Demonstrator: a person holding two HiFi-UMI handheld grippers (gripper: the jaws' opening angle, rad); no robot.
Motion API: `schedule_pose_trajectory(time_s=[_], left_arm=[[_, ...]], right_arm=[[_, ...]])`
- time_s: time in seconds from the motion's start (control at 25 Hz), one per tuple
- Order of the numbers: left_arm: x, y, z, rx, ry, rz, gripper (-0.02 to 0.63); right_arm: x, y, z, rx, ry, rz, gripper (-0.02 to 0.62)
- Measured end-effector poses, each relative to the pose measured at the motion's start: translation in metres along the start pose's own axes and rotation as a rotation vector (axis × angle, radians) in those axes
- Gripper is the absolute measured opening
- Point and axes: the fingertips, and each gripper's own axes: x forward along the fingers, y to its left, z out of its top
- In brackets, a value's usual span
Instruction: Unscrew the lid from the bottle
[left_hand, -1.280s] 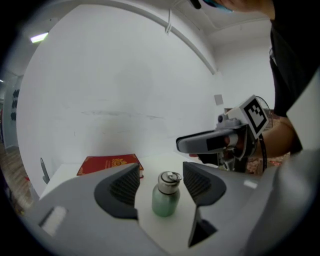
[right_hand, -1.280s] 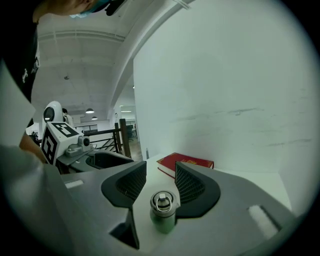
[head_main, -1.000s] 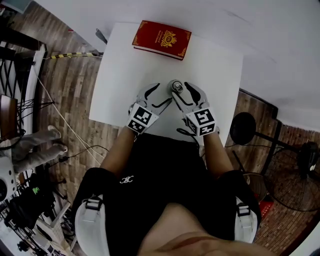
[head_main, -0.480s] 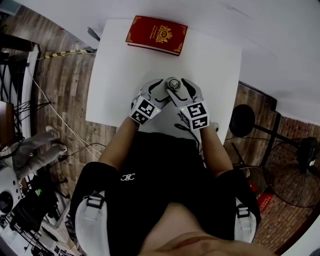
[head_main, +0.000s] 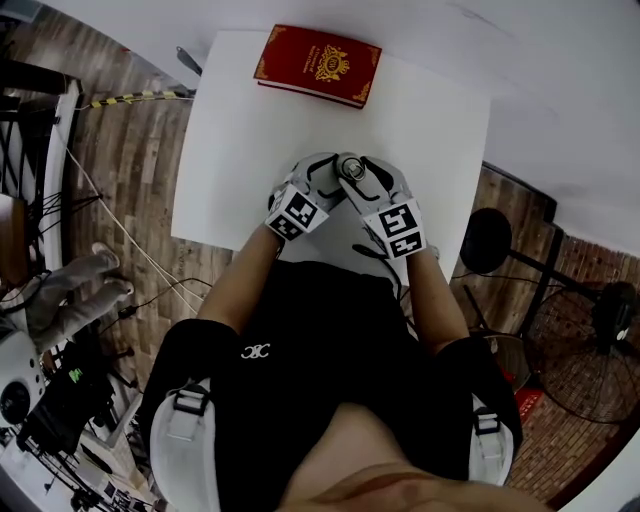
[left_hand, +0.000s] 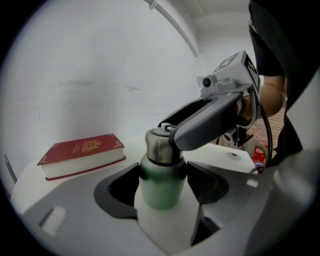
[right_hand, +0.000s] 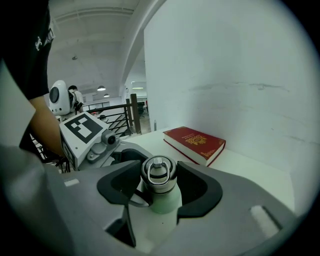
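A pale green bottle (left_hand: 160, 185) with a steel lid (right_hand: 158, 175) stands upright near the front of the white table (head_main: 240, 150). My left gripper (left_hand: 163, 175) comes from the left; its jaws have just been opening. They stand wide around the bottle's green body, with the pads close beside it. My right gripper (right_hand: 158, 182) comes from the right at lid height; its jaws have just been closing and its pads lie against the lid's sides. In the head view both grippers meet over the bottle (head_main: 350, 168) and hide its body.
A red hardcover book (head_main: 318, 65) lies flat at the table's far edge, well behind the bottle. The white wall rises right behind the table. Wooden floor, cables and stands surround the table; a black fan (head_main: 600, 350) stands at the right.
Both grippers have come down and drawn together around the bottle. Before, they hung a little above and apart from it.
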Motion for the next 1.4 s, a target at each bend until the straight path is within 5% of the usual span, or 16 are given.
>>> schedule_pose_trajectory(time_s=[0.12, 0.4, 0.52, 0.6, 0.72, 0.88, 0.96, 1.2, 1.4], left_arm=[[0.001, 0.000, -0.001, 0.009, -0.008, -0.018, 0.353], [0.000, 0.001, -0.001, 0.002, 0.001, -0.025, 0.353], [0.002, 0.002, -0.002, 0.000, 0.005, -0.026, 0.353], [0.001, 0.002, -0.001, -0.002, 0.007, -0.023, 0.353], [0.000, 0.001, -0.002, -0.009, 0.010, -0.014, 0.353], [0.000, 0.003, -0.003, -0.017, 0.007, 0.000, 0.353], [0.002, 0.004, -0.004, -0.021, 0.008, 0.006, 0.353], [0.002, 0.004, -0.006, -0.029, 0.010, 0.014, 0.353], [0.004, 0.003, -0.006, -0.035, 0.012, 0.020, 0.353]], right_arm=[[0.002, 0.001, -0.001, -0.074, 0.042, 0.116, 0.230], [0.005, 0.010, -0.003, -0.399, 0.227, 0.532, 0.230], [0.006, 0.008, -0.002, -0.425, 0.298, 0.566, 0.232], [0.003, 0.006, 0.004, -0.378, 0.278, 0.520, 0.233], [-0.011, 0.003, 0.024, -0.211, 0.097, 0.395, 0.245], [-0.033, -0.021, 0.045, 0.127, -0.259, 0.037, 0.245], [-0.039, -0.024, 0.036, 0.234, -0.334, -0.094, 0.245], [-0.026, -0.002, 0.015, 0.262, -0.355, -0.260, 0.265], [-0.001, -0.002, 0.003, 0.224, -0.251, -0.307, 0.265]])
